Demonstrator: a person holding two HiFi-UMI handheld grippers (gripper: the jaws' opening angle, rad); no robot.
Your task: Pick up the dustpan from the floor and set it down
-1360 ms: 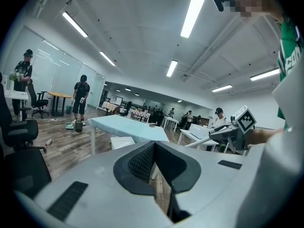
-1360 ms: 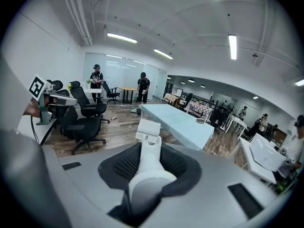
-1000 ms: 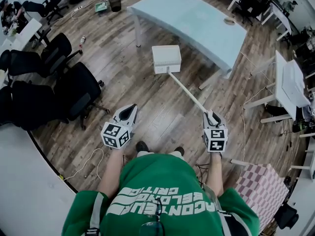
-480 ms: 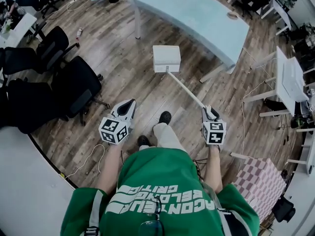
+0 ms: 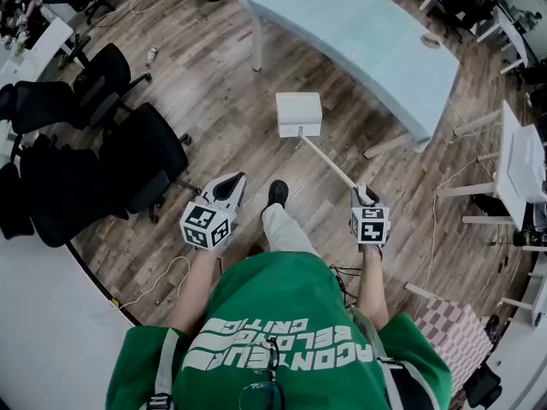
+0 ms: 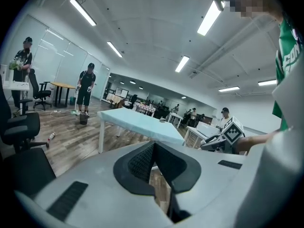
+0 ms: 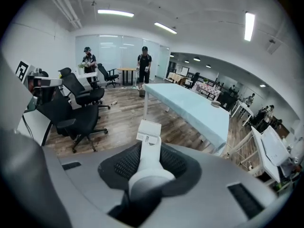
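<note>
The dustpan [image 5: 298, 114] is a white boxy pan on a long white handle [image 5: 329, 162]. It hangs out over the wooden floor, just short of the light blue table [image 5: 367, 37]; I cannot tell if it touches the floor. My right gripper [image 5: 365, 196] is shut on the handle's near end. In the right gripper view the handle [image 7: 150, 167] runs out between the pads to the pan [image 7: 148, 131]. My left gripper [image 5: 235, 180] is at the left, held apart from the dustpan, jaws shut on nothing [image 6: 154, 146].
Black office chairs [image 5: 128, 152] stand at the left. White desks [image 5: 521, 165] and a checkered box [image 5: 453, 331] are at the right. A cable [image 5: 158, 278] lies on the floor by my left side. My shoe [image 5: 275, 192] is between the grippers. People [image 6: 87, 87] stand far off.
The person has stepped forward, one foot now out in front. Both grippers moved ahead and a little lower with the dustpan still held. The table is nearer.
</note>
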